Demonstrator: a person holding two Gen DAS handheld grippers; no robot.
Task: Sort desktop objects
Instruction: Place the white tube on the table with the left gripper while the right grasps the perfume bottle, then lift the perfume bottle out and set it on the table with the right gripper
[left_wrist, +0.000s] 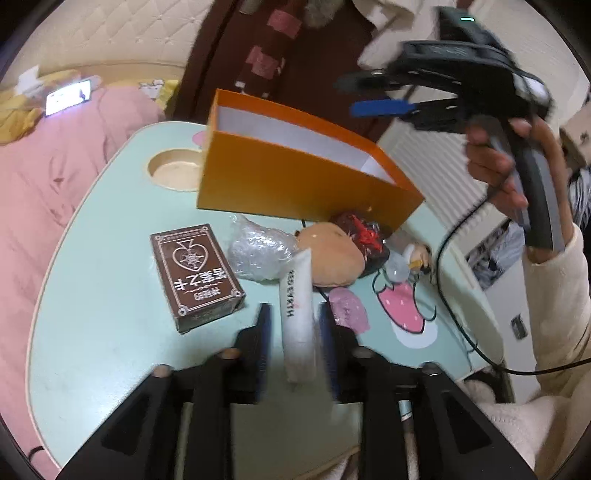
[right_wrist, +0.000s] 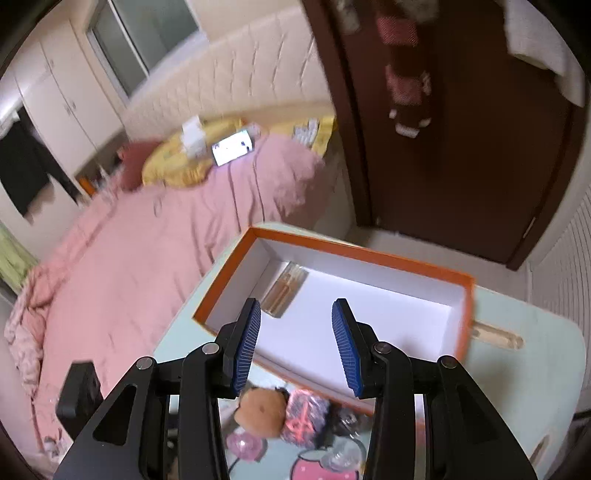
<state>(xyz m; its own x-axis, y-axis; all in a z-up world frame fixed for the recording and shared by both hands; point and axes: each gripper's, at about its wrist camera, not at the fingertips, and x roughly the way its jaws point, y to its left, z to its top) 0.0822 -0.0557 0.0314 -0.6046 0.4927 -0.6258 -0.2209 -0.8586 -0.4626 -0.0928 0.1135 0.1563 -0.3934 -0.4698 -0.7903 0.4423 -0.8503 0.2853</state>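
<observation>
My left gripper (left_wrist: 295, 343) is open low over the pale green table (left_wrist: 110, 295), its blue pads on either side of a white tube (left_wrist: 297, 295). The tube's far end leans on a tan plush (left_wrist: 332, 254). Beside them lie a brown card box (left_wrist: 195, 277), a clear plastic bundle (left_wrist: 258, 247), a dark red wrapped item (left_wrist: 365, 232) and a pink packet (left_wrist: 347, 306). Behind stands the orange box (left_wrist: 295, 177). My right gripper (right_wrist: 295, 343) hangs open over that box (right_wrist: 369, 258), with nothing between its fingers. An amber bottle (right_wrist: 286, 290) lies inside.
A round cup recess (left_wrist: 177, 170) sits in the table's far left corner. A black cable (left_wrist: 443, 280) runs along the right side past a small figure (left_wrist: 417, 258). A pink bed (right_wrist: 147, 240) with a lit phone (right_wrist: 232, 147) borders the table.
</observation>
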